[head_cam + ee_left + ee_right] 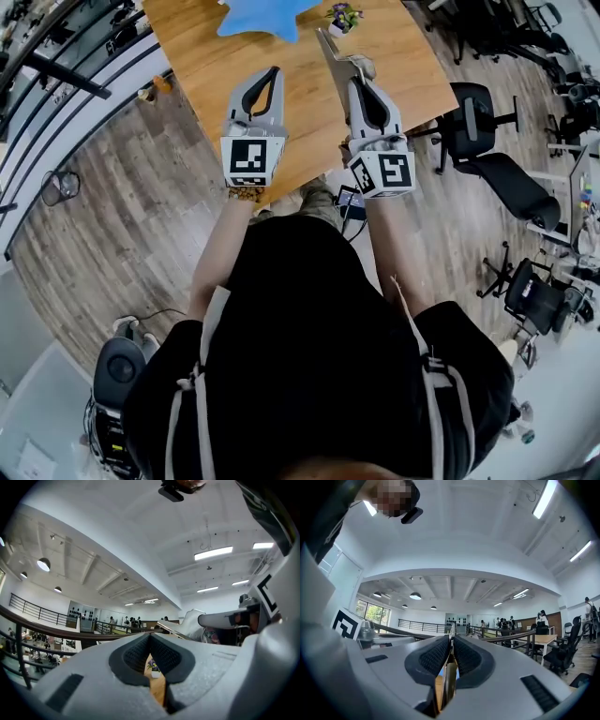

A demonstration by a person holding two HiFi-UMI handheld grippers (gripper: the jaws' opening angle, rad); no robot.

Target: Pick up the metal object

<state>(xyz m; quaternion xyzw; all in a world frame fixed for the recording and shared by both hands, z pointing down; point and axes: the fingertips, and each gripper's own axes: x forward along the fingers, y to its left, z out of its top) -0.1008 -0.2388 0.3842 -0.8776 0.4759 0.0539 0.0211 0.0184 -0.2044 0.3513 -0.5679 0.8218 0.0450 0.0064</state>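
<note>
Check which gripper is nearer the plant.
Right. The right gripper, shut on a metal strip, sits just below the plant in the head view. The left gripper is farther off, down and to the plant's left.

**Matt plastic, bright metal, grained wood**

The left tongs (273, 73) and right tongs (360, 84) have smooth, matt grey plastic shells and black ribbed pads (432, 657). The metal object (328, 52) looks bright and reflective. The worktop (403, 66) is warm matt wood, and the floor (122, 187) is greyer grained planks.
</note>
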